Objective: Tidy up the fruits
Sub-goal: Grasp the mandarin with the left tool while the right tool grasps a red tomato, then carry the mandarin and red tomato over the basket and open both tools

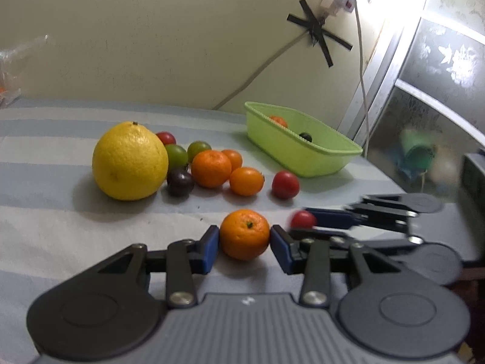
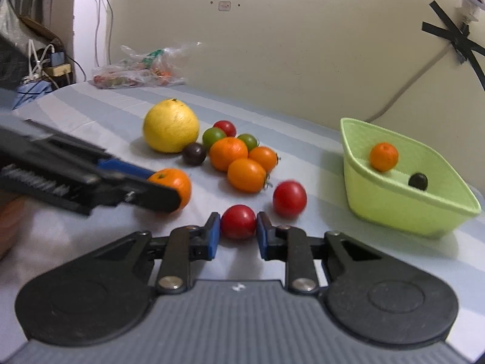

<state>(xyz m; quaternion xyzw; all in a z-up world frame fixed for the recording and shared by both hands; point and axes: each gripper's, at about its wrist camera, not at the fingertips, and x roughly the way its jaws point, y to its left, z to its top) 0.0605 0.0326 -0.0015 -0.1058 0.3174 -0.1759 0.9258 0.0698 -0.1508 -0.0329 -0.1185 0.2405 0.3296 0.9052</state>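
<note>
My left gripper [image 1: 244, 237] is shut on a small orange mandarin [image 1: 244, 230] resting on the striped cloth [image 1: 60, 236]. To its right, my right gripper [image 2: 238, 228] is shut on a red cherry tomato [image 2: 238, 220], also down on the cloth. In the right wrist view the left gripper [image 2: 165, 186] comes in from the left with its mandarin [image 2: 178, 180]. A light green basket [image 2: 394, 209] stands at the right. It holds a mandarin [image 2: 383, 156] and a dark round fruit [image 2: 418, 181].
Behind the grippers lies a pile: a big yellow citrus [image 1: 130, 160], mandarins [image 1: 211, 168], green, red and dark tomatoes. One loose red tomato [image 2: 289, 198] sits near the basket. A plastic bag [image 2: 139, 69] lies by the wall at the far left. The table edge [image 1: 403, 188] runs past the basket.
</note>
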